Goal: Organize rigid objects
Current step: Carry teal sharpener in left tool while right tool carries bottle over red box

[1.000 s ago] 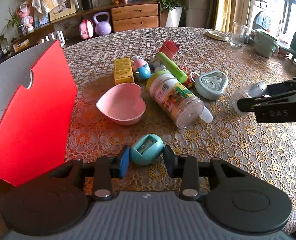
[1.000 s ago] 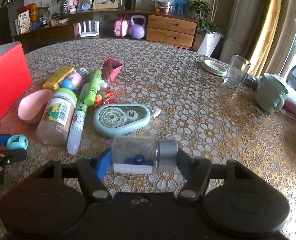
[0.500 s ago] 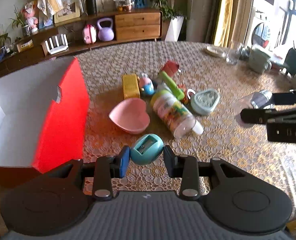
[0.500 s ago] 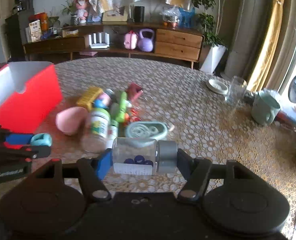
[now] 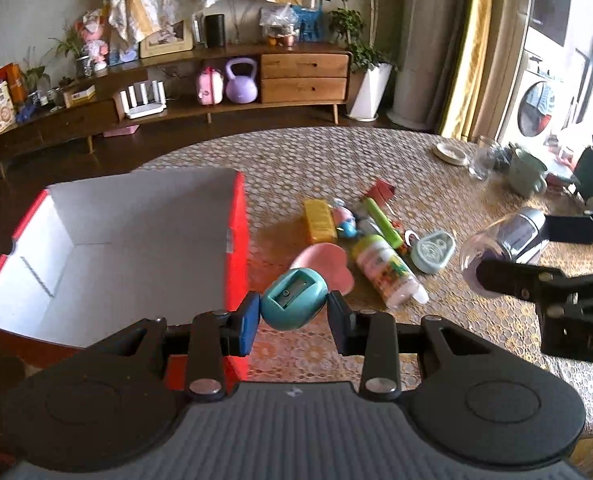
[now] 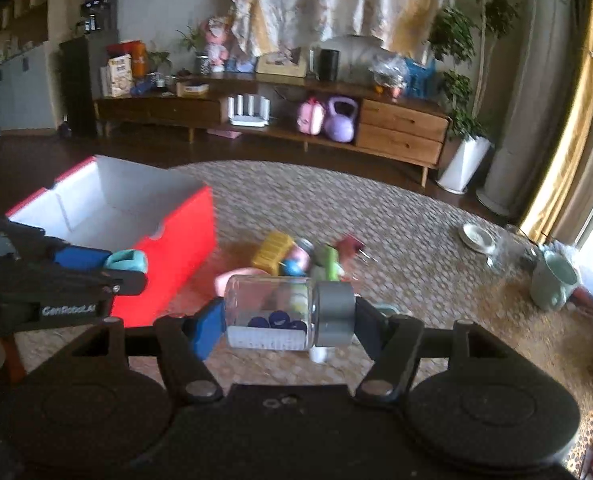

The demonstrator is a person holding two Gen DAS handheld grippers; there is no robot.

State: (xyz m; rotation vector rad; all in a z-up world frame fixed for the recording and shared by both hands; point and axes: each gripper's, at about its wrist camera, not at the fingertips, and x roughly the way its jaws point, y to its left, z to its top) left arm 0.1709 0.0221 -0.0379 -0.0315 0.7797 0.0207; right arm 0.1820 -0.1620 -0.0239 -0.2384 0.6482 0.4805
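Note:
My left gripper (image 5: 294, 314) is shut on a teal pencil sharpener (image 5: 293, 300) and holds it in the air by the right wall of the open red box (image 5: 238, 240). My right gripper (image 6: 288, 324) is shut on a clear jar with a grey lid (image 6: 288, 312), lying sideways between the fingers, high above the table. The jar also shows in the left wrist view (image 5: 504, 236), and the sharpener in the right wrist view (image 6: 128, 260). The box (image 6: 176, 232) has a white inside with nothing in it.
On the lace-covered round table (image 5: 476, 320) lie a pink heart bowl (image 5: 332, 264), a plastic bottle (image 5: 388, 276), a yellow box (image 5: 318, 220), a green marker (image 5: 382, 222) and a correction tape (image 5: 432, 250). A glass (image 5: 482, 160) and mug (image 5: 526, 174) stand far right.
Both grippers have risen well above the table with their objects. The left one has moved towards the red box, whose white inside has come into view.

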